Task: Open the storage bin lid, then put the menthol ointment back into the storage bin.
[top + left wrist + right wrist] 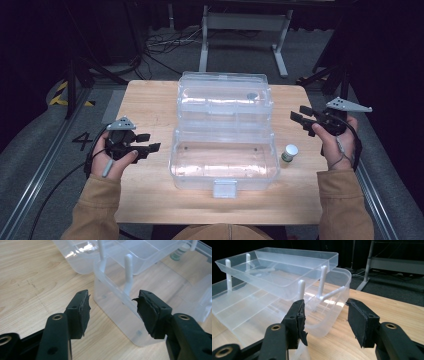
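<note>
A clear plastic box (223, 160) stands open in the middle of the wooden table (150, 105), its raised tray (225, 97) and lid behind the front tub. My left gripper (150, 141) hovers open just left of the tub, with nothing between its fingers. In the left gripper view its jaws (113, 305) frame the tub's near corner (120, 312) without touching it. My right gripper (298, 112) is open to the right of the box, also with nothing held. The right gripper view has this gripper (325, 315) pointing at the box's rounded end (332, 315), apart from it.
A small bottle (289, 152) with a white cap stands on the table right of the tub, also visible as a bottle (178, 252) through the plastic. A small grey disc (252, 95) lies in the tray. A white latch (224, 188) juts toward the front edge. Metal stand legs (280, 55) and cables lie beyond the table.
</note>
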`<control>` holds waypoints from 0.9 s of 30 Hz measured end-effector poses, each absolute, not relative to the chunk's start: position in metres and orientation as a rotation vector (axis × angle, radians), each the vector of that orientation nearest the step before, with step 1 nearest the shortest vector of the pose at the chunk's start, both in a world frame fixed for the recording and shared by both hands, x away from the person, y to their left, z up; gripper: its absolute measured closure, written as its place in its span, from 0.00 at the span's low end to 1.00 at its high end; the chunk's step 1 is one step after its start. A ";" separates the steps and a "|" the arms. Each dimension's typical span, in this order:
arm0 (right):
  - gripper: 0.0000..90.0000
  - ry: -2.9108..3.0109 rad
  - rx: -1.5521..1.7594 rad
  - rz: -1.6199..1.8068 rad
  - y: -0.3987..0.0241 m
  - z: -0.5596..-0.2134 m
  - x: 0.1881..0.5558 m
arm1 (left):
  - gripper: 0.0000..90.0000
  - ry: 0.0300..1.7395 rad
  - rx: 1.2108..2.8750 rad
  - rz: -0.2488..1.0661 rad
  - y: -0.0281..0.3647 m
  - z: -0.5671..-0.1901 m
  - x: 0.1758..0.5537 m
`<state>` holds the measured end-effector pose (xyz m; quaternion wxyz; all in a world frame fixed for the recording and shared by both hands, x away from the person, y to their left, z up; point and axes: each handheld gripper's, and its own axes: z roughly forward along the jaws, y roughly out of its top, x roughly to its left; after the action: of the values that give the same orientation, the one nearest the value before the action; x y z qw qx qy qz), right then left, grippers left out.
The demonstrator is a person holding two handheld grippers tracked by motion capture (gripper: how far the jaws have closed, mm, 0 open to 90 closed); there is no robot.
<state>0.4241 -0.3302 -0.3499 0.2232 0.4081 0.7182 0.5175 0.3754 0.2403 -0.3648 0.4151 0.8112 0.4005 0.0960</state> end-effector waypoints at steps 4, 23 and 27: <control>0.52 1.991 1.126 1.411 -0.333 -0.349 0.419 | 0.47 1.017 2.045 0.252 0.239 -0.365 0.379; 0.47 2.149 1.180 1.222 -0.337 -0.351 0.410 | 0.46 1.068 2.078 0.261 0.243 -0.374 0.387; 0.46 2.187 1.198 1.186 -0.335 -0.354 0.411 | 0.46 1.073 2.084 0.262 0.244 -0.376 0.389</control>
<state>0.4106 -0.3348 -0.3541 0.1889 0.4259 0.7779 0.4217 0.3887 0.2441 -0.3760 0.3817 0.8166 0.4206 0.1027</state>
